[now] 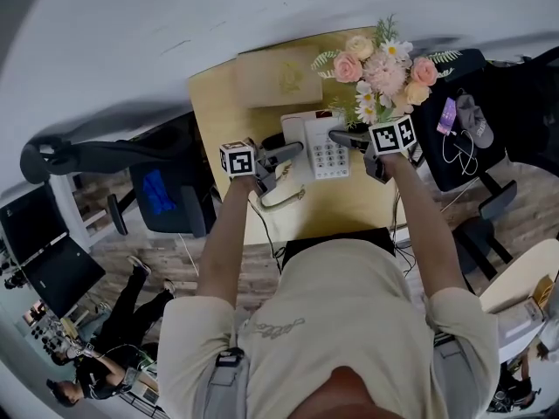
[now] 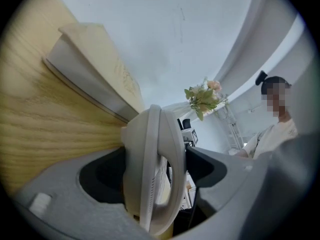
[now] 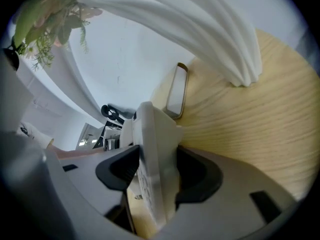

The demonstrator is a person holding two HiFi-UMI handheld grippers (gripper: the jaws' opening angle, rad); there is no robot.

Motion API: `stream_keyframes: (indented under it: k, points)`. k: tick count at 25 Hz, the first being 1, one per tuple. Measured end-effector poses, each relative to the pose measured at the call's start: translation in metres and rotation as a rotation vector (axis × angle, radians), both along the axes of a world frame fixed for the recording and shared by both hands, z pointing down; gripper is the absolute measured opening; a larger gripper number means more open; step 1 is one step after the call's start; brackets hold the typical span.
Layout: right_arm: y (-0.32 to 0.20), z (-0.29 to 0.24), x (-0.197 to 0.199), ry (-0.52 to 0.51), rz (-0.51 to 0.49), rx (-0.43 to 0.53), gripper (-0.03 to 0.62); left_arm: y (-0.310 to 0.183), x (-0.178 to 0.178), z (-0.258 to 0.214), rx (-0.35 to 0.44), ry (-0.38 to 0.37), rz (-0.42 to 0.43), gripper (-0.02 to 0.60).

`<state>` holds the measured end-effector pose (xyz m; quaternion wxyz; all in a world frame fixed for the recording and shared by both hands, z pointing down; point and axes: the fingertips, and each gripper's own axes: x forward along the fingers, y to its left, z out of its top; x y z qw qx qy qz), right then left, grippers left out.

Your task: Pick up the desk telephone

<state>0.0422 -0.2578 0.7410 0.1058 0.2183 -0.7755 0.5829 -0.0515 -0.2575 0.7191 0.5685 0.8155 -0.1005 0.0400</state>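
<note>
The left gripper point(image 1: 278, 160) holds its jaws wide apart, with the handset point(image 1: 285, 188) standing on edge between them. The pads are just beside its two sides and do not seem to press it. The handset is off the telephone point(image 1: 320, 147) and just beside it, toward the near edge of the desk point(image 1: 214, 103). The telephone sits in the middle of the desk. The right gripper point(image 1: 346, 138) has its jaws around the telephone's right edge, also wide apart, and clamps nothing as far as I can judge. The flowers point(image 1: 380, 70) are just behind this gripper.

I judge that the step in hand is taking the grip: the jaws are placed but not closed. The next move calls for closing both and lifting them level together, clear of the white vase point(image 3: 210, 29).

It is hard to see whether any pad really touches. A dark cable point(image 1: 265, 230) runs over the near edge, and I cannot tell what it joins.
</note>
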Motion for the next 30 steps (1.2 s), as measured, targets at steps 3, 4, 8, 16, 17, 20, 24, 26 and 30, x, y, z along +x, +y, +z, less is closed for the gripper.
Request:
stream_keyframes:
  k: [3,4,8,16,17,20,24,26,30]
  points:
    - [0.012,-0.008,0.001,0.002,-0.018,0.032,0.230,0.011,0.002,-0.010,0.044,0.002,-0.009,0.370]
    - [0.015,-0.012,0.001,0.001,-0.018,0.043,0.230,0.015,0.002,-0.014,0.055,0.004,-0.012,0.370]
    - [0.027,-0.032,0.001,0.003,-0.019,0.098,0.230,0.028,0.003,-0.034,0.123,-0.003,0.002,0.370]
    - [0.041,-0.079,-0.002,0.024,-0.052,0.218,0.230,0.048,0.001,-0.077,0.250,-0.003,-0.022,0.371]
    - [0.043,-0.084,-0.003,0.027,-0.057,0.233,0.230,0.050,0.000,-0.082,0.264,-0.005,-0.027,0.371]
    - [0.046,-0.104,-0.006,0.032,-0.066,0.281,0.230,0.056,-0.003,-0.100,0.315,-0.005,-0.041,0.371]
    - [0.052,-0.130,-0.010,0.037,-0.080,0.342,0.230,0.063,-0.006,-0.127,0.381,-0.001,-0.061,0.371]
    - [0.054,-0.144,-0.011,0.042,-0.082,0.376,0.232,0.067,-0.007,-0.140,0.413,0.000,-0.063,0.371]
    - [0.053,-0.175,-0.011,0.057,-0.085,0.459,0.232,0.069,-0.007,-0.168,0.481,0.001,-0.066,0.371]
